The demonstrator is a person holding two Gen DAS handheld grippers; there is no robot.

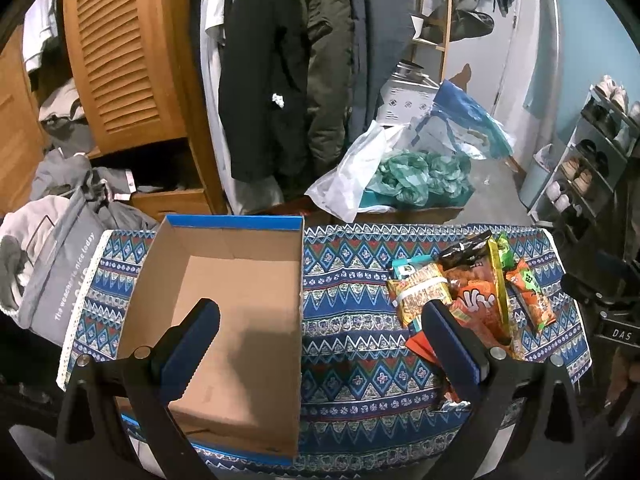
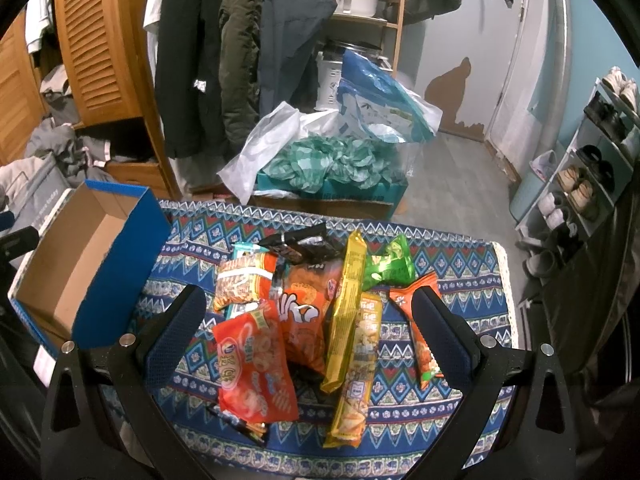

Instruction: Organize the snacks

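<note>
Hovering over unsorted snacks, both tongs spread wide and empty.
Left tongs (image 1: 320,320) face the empty box (image 1: 224,312); right tongs (image 2: 306,304) straddle the snack pile (image 2: 304,312) on the counter (image 2: 460,240), seemingly ready to pick.

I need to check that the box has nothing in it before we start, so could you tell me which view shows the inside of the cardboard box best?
The left wrist view: it looks straight down into the cardboard box, showing its bare floor and all the inner walls. The right wrist view catches the box only obliquely at the left edge, part of its floor hidden.
</note>
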